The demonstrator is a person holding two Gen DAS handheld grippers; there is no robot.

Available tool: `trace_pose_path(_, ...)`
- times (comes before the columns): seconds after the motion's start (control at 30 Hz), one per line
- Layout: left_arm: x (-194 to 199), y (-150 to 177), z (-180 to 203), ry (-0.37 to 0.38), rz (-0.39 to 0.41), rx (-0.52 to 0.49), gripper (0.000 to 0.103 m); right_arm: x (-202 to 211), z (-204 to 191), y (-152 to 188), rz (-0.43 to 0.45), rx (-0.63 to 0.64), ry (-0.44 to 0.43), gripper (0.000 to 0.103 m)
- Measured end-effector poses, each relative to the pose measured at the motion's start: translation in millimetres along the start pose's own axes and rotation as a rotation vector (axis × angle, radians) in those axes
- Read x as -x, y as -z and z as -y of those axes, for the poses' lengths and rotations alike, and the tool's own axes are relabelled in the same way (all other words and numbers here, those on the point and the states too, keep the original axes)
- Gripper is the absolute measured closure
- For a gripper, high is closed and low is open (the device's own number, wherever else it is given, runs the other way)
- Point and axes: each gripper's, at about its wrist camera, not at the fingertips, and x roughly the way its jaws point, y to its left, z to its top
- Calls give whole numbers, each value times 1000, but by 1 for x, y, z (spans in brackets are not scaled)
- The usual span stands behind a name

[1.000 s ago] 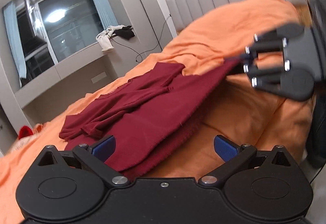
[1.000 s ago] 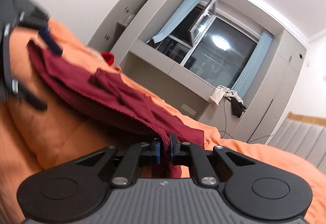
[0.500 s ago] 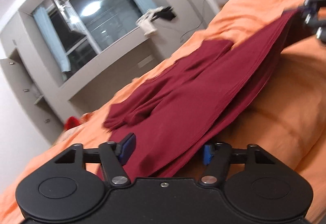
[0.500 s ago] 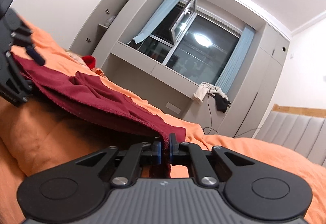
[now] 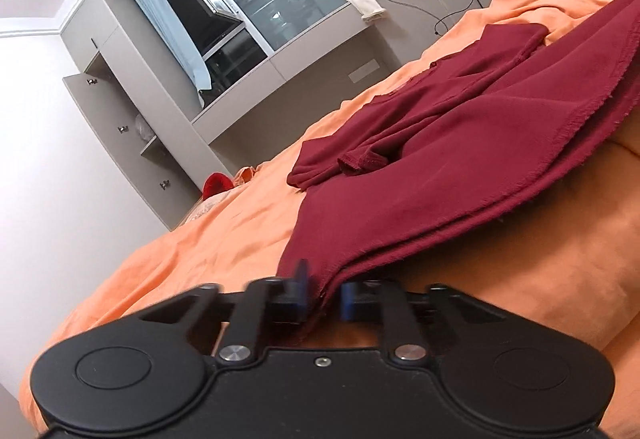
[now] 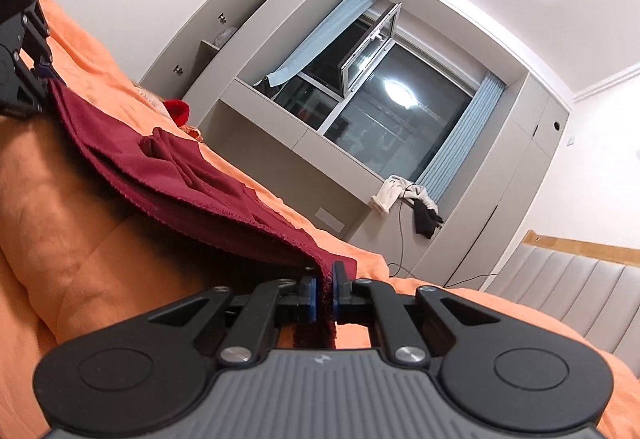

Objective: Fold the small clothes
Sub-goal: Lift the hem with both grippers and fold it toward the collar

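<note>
Orange bedspread (image 5: pixel 224 239), window (image 6: pixel 384 111) behind. Both grippers, left gripper (image 5: pixel 323 293) & right gripper (image 6: pixel 323 293), nearly closed, each pinching maroon garment (image 5: pixel 460 159) edge.

We find no readable words, numbers or brand names in either view. The only mark we can make out is a small pale emblem (image 6: pixel 321 359) moulded into the ribbed grey housing (image 6: pixel 320 395) of the right gripper, near its front edge; its shape is too small for us to read as a letter or logo.
</note>
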Motion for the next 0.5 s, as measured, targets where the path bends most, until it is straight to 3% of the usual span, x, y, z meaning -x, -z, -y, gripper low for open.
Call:
trace_pose_path(0.27, 19, -1, -7, -77, 37, 119, 98, 14, -10, 3, 53, 100, 69, 96)
trace_pose_path(0.4, 51, -4, -24, -46, 95, 230, 98, 28, 5, -5, 68, 75, 95, 97)
trace_pose_path(0.5, 91, -7, -32, -18, 172, 241, 98, 49, 29, -15, 81, 31, 107, 97)
